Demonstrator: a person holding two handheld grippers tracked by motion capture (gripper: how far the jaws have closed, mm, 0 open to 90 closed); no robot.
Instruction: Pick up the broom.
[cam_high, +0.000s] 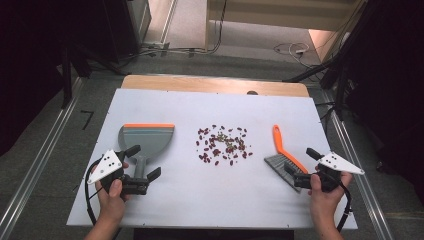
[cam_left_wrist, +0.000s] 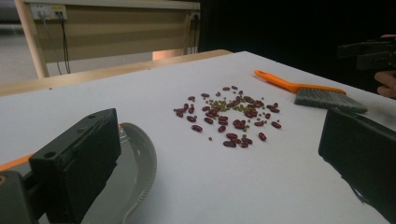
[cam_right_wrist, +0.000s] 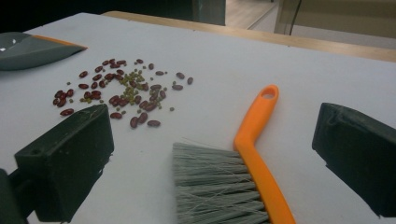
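Setup reads as sweep-beans-into-dustpan; nothing is gripped yet.

Left gripper (cam_high: 141, 176): jaws spread wide, empty. The dustpan (cam_high: 146, 138) lies flat with its grey handle running back between the two fingers (cam_left_wrist: 77, 163), not touching either as far as the high view shows. Orange lip faces away from the fingers, toward the far table edge.

Right gripper (cam_high: 299, 175): jaws also wide open, holding nothing. The brush (cam_right_wrist: 243, 163) lies between its fingers (cam_right_wrist: 70, 163), bristle end nearest them, orange handle angling away past the fingertips.

Beans (cam_high: 223, 145): loose scatter of red ones with smaller green ones mixed in, on the white table (cam_high: 210, 195), ahead of both grippers and between pan and brush.

Handling judgement:
- Dustpan looks like light, stiff moulded plastic, and smooth, so it could pivot in the jaws. Grab the handle stem close to the pan body to limit twist.
- Brush has a rigid plastic spine and soft bristles (no purchase there). Clamp the orange spine just above the bristle block or on the handle neck.
- Beans are hard, small and roll easily; fast strokes will likely scatter them.
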